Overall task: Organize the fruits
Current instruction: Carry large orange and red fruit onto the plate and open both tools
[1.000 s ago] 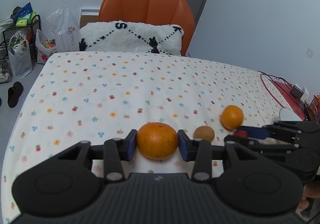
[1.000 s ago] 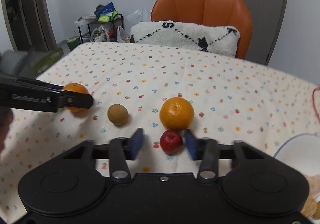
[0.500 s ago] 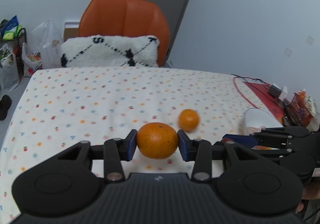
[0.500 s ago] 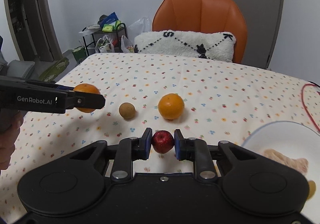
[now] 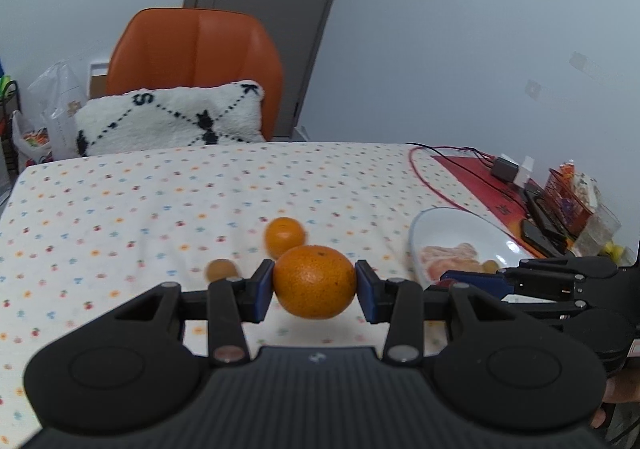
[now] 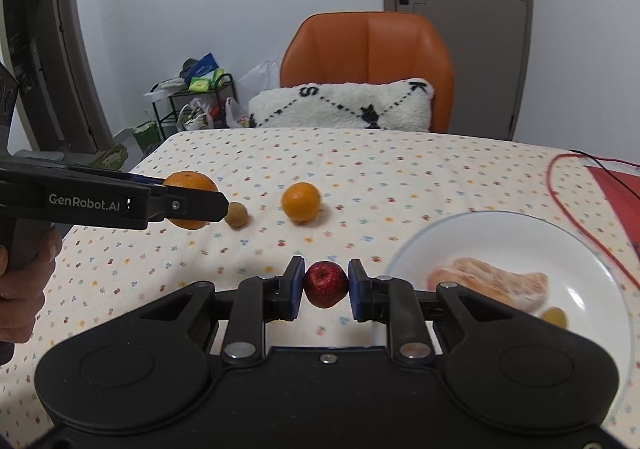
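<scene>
Gripping a large orange (image 5: 315, 281) between its blue pads (image 5: 262, 289), the left gripper (image 5: 315, 285) holds the fruit clear of the floral tablecloth (image 5: 120, 217), with a shadow visible on the cloth beneath it. In the right wrist view the same orange (image 6: 188, 199) shows partly behind the left gripper's black finger, near the left edge of the table.

The right gripper (image 6: 325, 284) is clamped on a small red apple (image 6: 325, 283), its blue pads (image 6: 295, 287) pressing both sides of the fruit. The apple hangs above the cloth just beside the near-left rim of the white plate (image 6: 460, 225). The plate sits toward the right edge of the table and carries peeled citrus segments (image 6: 486, 283) and one small yellowish fruit (image 6: 554, 317), the latter blurred.

Two fruits lie loose on the cloth near the middle of the table: a smaller orange (image 6: 301, 201) and, to its left, a small brown round fruit (image 6: 236, 214). They are apart from each other and well apart from the plate.

A red cable (image 6: 560, 185) curves across the cloth by the right edge. An orange chair (image 6: 368, 53) stands at the far edge, with a white patterned cushion (image 6: 344, 107) leaning against it.
</scene>
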`<state>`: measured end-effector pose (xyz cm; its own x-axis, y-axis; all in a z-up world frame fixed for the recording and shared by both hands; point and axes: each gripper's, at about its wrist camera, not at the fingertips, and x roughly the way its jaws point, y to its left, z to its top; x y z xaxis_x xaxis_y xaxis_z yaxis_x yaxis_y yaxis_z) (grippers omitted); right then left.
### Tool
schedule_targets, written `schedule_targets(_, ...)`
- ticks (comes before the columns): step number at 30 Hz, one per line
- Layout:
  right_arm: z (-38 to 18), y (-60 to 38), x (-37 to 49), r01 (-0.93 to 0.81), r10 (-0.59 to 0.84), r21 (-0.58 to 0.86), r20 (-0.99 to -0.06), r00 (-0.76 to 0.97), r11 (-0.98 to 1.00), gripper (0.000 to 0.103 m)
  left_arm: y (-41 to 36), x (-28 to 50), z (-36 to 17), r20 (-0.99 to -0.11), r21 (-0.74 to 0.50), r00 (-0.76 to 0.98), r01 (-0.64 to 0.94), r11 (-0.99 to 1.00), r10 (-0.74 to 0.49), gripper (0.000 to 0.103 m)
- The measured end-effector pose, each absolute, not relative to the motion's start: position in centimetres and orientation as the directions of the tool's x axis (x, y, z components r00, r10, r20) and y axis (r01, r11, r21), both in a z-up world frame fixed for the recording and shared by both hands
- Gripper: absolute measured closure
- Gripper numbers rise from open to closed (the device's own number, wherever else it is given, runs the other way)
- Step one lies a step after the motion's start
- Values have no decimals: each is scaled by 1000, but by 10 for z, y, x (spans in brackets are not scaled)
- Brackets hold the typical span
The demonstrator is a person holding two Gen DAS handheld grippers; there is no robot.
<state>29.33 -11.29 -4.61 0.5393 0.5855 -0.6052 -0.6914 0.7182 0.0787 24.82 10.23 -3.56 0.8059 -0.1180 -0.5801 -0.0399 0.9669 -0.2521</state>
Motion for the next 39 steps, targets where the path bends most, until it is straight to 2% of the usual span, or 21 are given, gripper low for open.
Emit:
schedule_targets(24,-46,-217,295,-535,455,51,-598,660,843,81,11,270,-38,-567,-264,782,124,957,-258,61)
schedule_targets(39,-57,-258,308,-446,389,70,-623,679,892,81,-33,293,-58,-625,-268,711,193,944,-323,61)
